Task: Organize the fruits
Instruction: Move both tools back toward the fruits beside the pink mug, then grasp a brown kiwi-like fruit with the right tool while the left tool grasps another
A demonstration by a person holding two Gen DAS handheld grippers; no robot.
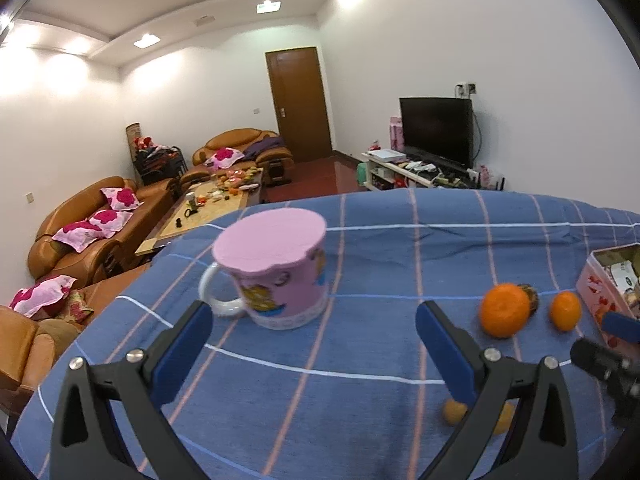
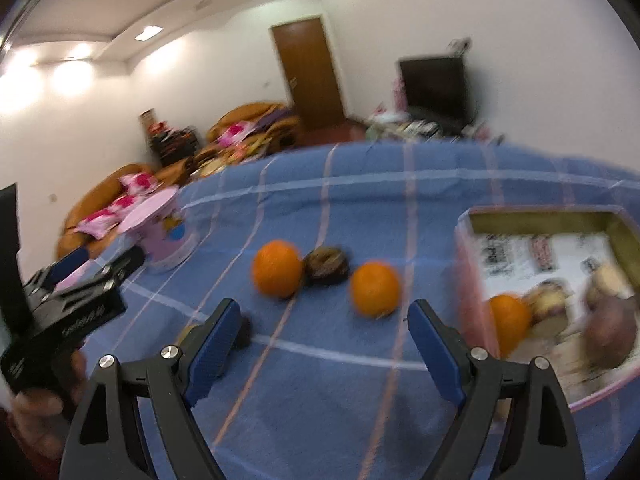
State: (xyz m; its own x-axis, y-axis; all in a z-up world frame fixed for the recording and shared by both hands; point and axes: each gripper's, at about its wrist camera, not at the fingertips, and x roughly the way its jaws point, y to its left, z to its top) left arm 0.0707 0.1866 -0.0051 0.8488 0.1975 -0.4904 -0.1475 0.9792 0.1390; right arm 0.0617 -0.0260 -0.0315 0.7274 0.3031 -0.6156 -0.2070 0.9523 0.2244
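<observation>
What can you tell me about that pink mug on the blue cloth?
The pink mug stands upright on the blue checked tablecloth, apart from the fruit. It looks ceramic, with a white looped handle turned to the left in the left wrist view, a cartoon figure printed on its side and a pale patterned band round the base. A flat pink lid with a wavy edge covers the top. Nothing grips it: the left gripper is open just short of it.
</observation>
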